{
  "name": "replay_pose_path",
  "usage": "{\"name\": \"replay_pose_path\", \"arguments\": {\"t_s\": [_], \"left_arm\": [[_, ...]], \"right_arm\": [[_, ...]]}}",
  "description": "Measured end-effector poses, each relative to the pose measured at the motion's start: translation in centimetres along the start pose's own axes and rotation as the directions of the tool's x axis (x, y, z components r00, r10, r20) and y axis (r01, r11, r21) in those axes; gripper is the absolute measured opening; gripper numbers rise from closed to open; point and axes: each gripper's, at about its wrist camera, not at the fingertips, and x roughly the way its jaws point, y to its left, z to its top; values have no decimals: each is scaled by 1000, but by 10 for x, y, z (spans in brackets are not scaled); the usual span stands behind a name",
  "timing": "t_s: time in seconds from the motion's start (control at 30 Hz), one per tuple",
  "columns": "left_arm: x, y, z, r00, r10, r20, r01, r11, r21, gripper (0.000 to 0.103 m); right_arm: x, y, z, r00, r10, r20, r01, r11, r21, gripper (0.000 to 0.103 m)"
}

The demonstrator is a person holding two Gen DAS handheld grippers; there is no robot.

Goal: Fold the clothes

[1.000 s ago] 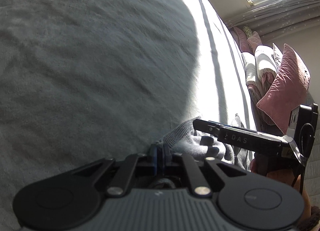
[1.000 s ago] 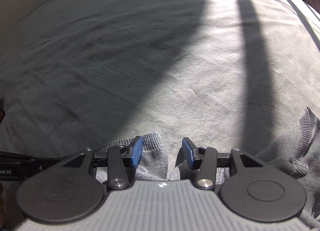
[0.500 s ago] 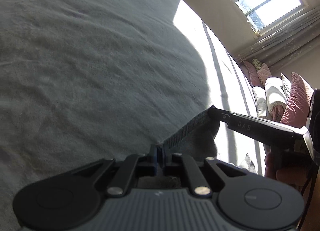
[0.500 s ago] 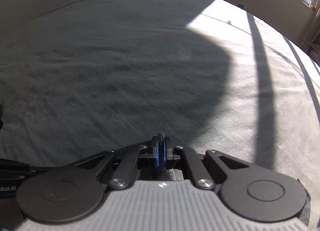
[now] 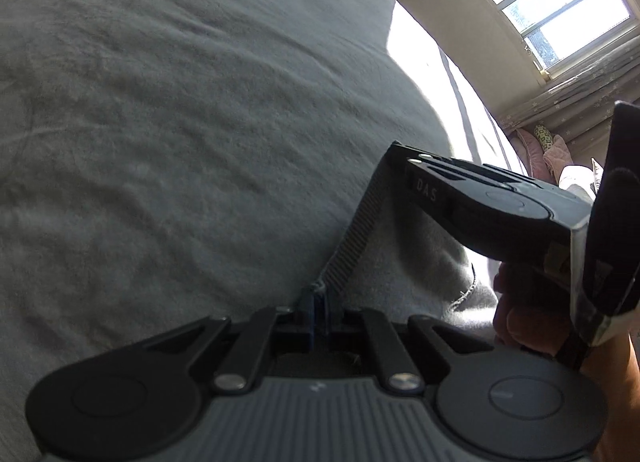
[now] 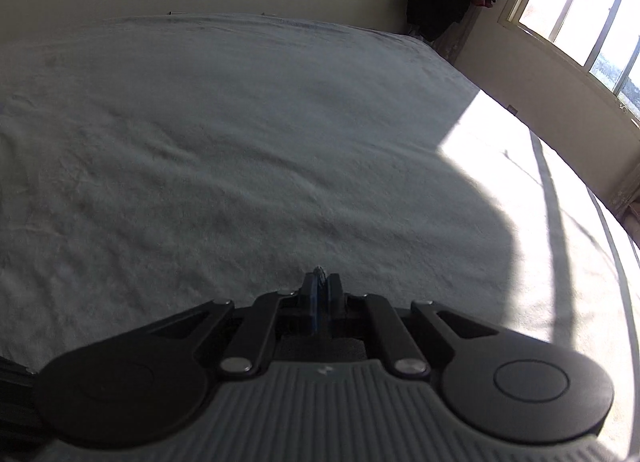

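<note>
Two-handed lift of a grey knit garment (image 5: 404, 262) over a bed (image 5: 160, 121). We hold the left tongs (image 5: 318, 298) closed on one end of the garment's ribbed hem (image 5: 360, 221). In the left wrist view the right tongs (image 5: 396, 151) grip the other end, and the hem runs taut between the two. In the right wrist view we see the right tongs (image 6: 320, 286) pressed together on a small tuft of knit. The rest of the garment hangs below the hem, clear of the bed as far as we can tell; its lower part is hidden.

Risks, in our judgement. Each pair of tongs holds only a narrow bite of ribbing, so a sharp pull apart could slip the hem from one pair and drop that corner. If we lower the garment with the hem slack, it may land bunched and the fold will come out crooked. The two tools are near each other and could knock together.

Count: one garment; two pairs of tongs, both closed on it; one bed; one hand (image 5: 520, 314) in view, behind the right tool; one window (image 5: 540, 1); several cushions (image 5: 556, 149) at the far edge, too small to count.
</note>
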Motion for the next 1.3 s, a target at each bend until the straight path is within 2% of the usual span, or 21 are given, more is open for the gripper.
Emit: {"name": "replay_pose_path", "arguments": {"t_s": [0.13,0.2,0.23,0.27,0.33,0.4,0.47,0.57,0.73,0.83,0.9,0.93,0.97,1.13,1.3], "left_arm": [[1,8,3,1000,-23,-14,22,999,-32,7],[-1,10,6,1000,-20,4,20,999,-37,8],[-1,9,9,1000,-21,10,21,999,-33,14],[0,8,12,1000,-21,15,22,999,-29,25],[0,5,18,999,-23,25,24,999,-22,41],[1,3,24,999,-25,36,26,1000,-14,43],[3,1,31,999,-25,45,25,1000,-3,49],[20,-7,48,999,-10,37,8,999,43,57],[52,-27,65,999,5,43,-11,990,144,55],[61,-38,62,997,37,72,-55,961,270,35],[66,-44,57,993,52,110,-86,939,334,28],[68,-47,55,990,56,130,-100,926,364,20],[68,-47,53,987,57,150,-112,914,389,15],[71,-47,42,975,36,220,-135,882,452,10],[69,-46,41,973,27,228,-131,881,454,8]], "right_arm": [[16,0,-9,999,24,-22,-23,999,37,4],[19,-3,-12,998,58,-38,-55,997,57,6],[18,-5,-14,996,75,-37,-72,995,76,7],[14,-12,-14,995,96,-37,-92,990,103,16],[4,-27,-13,990,139,-36,-132,978,161,22],[-12,-49,-14,990,141,-17,-135,974,182,43],[-29,-78,-19,996,87,9,-87,974,209,48],[-48,-128,-34,999,49,8,-49,949,312,48],[-77,-202,-75,1000,-8,-26,19,882,471,48],[-82,-227,-99,996,-34,-81,70,862,502,48],[-82,-234,-109,995,-37,-97,82,852,517,48],[-79,-236,-112,994,-30,-103,80,848,523,48],[-73,-236,-112,994,-24,-107,77,847,526,48],[-45,-224,-115,987,20,-159,60,872,486,48],[-39,-200,-124,977,14,-211,70,920,387,48]]}}
